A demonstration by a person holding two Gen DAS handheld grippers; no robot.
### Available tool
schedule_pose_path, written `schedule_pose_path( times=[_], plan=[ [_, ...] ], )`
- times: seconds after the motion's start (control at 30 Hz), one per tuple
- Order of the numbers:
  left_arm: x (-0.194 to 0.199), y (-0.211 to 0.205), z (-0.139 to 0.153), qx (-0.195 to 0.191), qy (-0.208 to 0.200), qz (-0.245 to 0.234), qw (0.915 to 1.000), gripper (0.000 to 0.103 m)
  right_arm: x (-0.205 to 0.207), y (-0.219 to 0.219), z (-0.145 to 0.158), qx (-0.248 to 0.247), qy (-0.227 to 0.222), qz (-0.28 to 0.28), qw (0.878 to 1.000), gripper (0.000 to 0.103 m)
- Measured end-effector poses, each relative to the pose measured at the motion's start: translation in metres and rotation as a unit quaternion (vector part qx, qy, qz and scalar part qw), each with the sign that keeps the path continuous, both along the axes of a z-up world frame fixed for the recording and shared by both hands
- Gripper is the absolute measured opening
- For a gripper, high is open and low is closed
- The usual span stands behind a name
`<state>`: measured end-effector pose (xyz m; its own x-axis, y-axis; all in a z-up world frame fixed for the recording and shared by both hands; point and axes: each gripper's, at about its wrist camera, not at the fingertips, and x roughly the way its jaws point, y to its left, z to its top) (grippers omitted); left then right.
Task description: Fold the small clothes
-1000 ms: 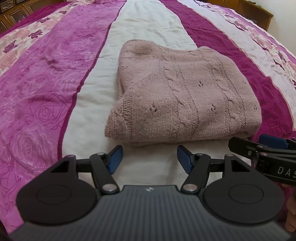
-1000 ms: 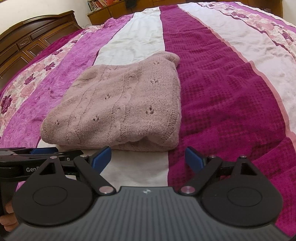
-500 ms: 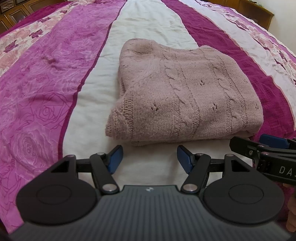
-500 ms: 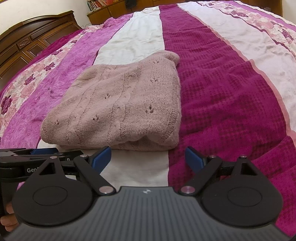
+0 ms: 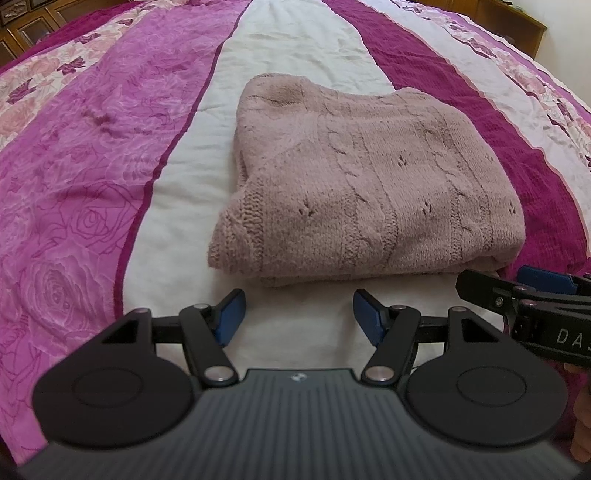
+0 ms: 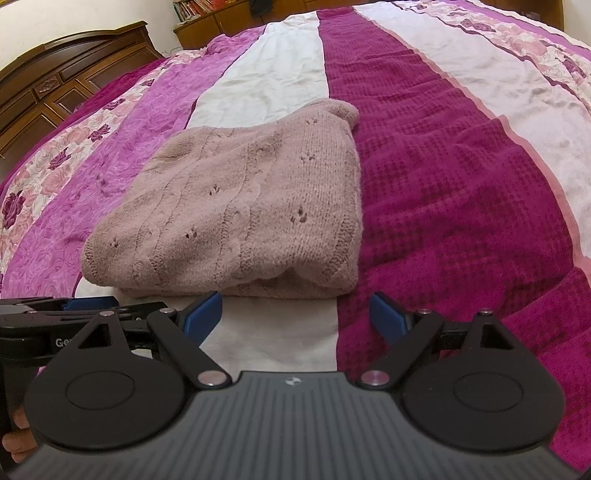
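A dusty-pink cable-knit sweater [image 5: 365, 181] lies folded into a thick rectangle on the striped bedspread [image 5: 92, 155]; the right wrist view has the sweater [image 6: 240, 210] left of centre. My left gripper [image 5: 297, 315] hovers just short of its near edge, open, with nothing between the blue pads. My right gripper [image 6: 295, 317] is also open and empty, in front of the sweater's near right corner. Each gripper shows at the edge of the other's view, side by side.
The bedspread [image 6: 443, 184] has pink rose, white and dark magenta stripes and stretches far beyond the sweater. A dark wooden headboard [image 6: 59, 88] and a low cabinet with books [image 6: 221, 18] stand at the far side. A person's fingers [image 6: 14, 439] hold the left tool.
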<state>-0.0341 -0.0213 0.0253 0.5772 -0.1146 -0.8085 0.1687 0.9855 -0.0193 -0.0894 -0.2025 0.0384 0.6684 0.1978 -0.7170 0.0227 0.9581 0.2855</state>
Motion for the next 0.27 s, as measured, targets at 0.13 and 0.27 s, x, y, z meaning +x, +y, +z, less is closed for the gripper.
schedule_pose_path(
  times=[0.13,0.27],
  plan=[
    [-0.0004,-0.0006,0.0,0.0,0.001,0.0,1.0,0.066,0.0,-0.0001,0.0,0.0,0.0,0.0,1.0,0.091],
    [-0.0007,-0.0021,0.0004,0.002,0.003,-0.002,1.0,0.066,-0.0007,0.0,-0.0006,0.001,0.0,-0.001,1.0,0.091]
  ],
)
